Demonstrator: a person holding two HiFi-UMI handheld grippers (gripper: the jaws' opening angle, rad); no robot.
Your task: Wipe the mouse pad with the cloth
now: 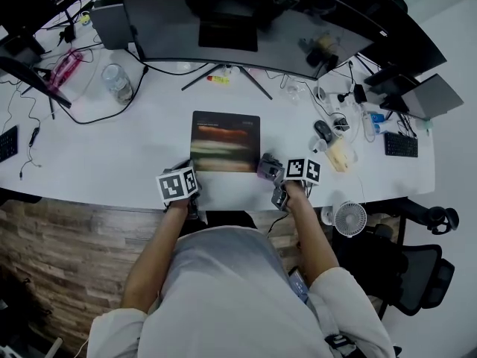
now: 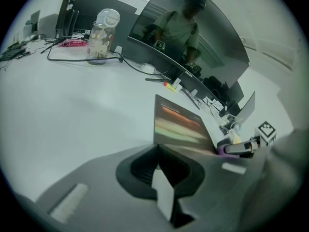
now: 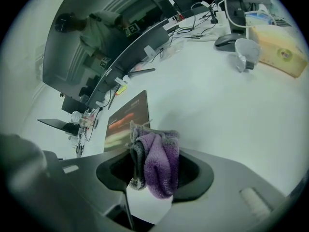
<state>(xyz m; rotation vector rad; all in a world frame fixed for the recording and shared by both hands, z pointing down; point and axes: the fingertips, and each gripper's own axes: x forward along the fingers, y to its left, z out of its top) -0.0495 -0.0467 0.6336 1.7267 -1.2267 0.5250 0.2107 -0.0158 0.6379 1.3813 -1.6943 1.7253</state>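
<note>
The dark mouse pad [image 1: 225, 141] with blurred orange and pale streaks lies flat on the white desk [image 1: 134, 155] in front of the monitor. My right gripper [image 1: 272, 171] sits at the pad's near right corner, shut on a bunched purple and grey cloth [image 1: 267, 168]. In the right gripper view the cloth [image 3: 157, 161] bulges out between the jaws, with the mouse pad [image 3: 126, 120] just beyond. My left gripper [image 1: 185, 168] rests at the pad's near left corner, shut with nothing in it. The left gripper view shows the pad [image 2: 178, 124] ahead and the right gripper [image 2: 241, 146] across it.
A curved monitor [image 1: 246, 21] stands behind the pad on a splayed stand. A clear jar [image 1: 117, 83] and a cable lie at the back left. A mouse [image 1: 323, 131], a yellow box [image 1: 339, 155], a keyboard [image 1: 400, 145] and a small fan [image 1: 349, 218] crowd the right.
</note>
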